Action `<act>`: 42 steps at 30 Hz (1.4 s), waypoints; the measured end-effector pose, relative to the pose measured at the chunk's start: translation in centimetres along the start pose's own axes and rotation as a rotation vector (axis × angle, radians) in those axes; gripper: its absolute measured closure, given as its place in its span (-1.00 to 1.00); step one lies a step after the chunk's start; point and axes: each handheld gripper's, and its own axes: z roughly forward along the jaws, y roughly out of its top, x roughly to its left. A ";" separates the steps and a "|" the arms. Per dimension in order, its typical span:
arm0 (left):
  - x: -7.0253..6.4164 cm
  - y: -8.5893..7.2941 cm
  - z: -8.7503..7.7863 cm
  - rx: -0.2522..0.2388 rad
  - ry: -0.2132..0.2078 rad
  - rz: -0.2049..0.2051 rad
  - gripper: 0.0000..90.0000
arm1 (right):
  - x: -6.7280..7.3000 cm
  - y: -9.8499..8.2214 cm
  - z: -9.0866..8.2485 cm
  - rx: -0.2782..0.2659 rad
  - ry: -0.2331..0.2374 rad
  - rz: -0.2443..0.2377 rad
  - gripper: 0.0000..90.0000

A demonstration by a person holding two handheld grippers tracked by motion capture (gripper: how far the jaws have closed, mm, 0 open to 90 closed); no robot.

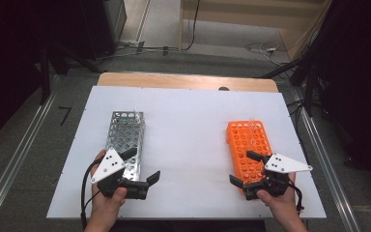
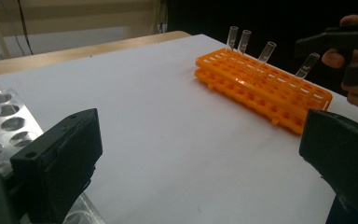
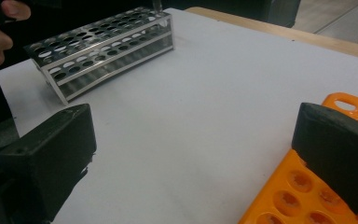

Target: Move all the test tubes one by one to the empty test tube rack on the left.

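On the white surface (image 1: 188, 130), the person's left tongs (image 1: 142, 166) are hovering at about seven o'clock, their jaws standing wide apart with nothing between them, just beside the near end of the metal rack (image 1: 125, 140). The right tongs (image 1: 246, 169) are hovering at about five o'clock, also spread wide and holding nothing, over the near end of the orange rack (image 1: 249, 145). The two racks are lying well apart, the metal one toward nine o'clock and the orange one toward three o'clock. In the left gripper view, four clear tubes (image 2: 244, 42) are standing in the orange rack (image 2: 261, 88), some tilted. In the right gripper view, the metal rack (image 3: 107, 51) is sitting toward eleven o'clock, with one clear tube at its far end.
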 end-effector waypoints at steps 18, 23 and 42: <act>0.6 -0.1 -0.5 -0.006 0.022 -0.011 -1.00 | -3.4 0.2 -4.0 -0.066 -0.090 0.054 -0.95; 0.6 -0.1 -0.5 -0.007 0.022 -0.014 -1.00 | -4.7 -0.7 -4.4 -0.037 -0.116 0.079 -0.90; 0.8 -0.2 -0.5 -0.004 0.016 -0.017 -1.00 | -7.5 -4.3 -2.8 0.130 -0.049 0.105 0.00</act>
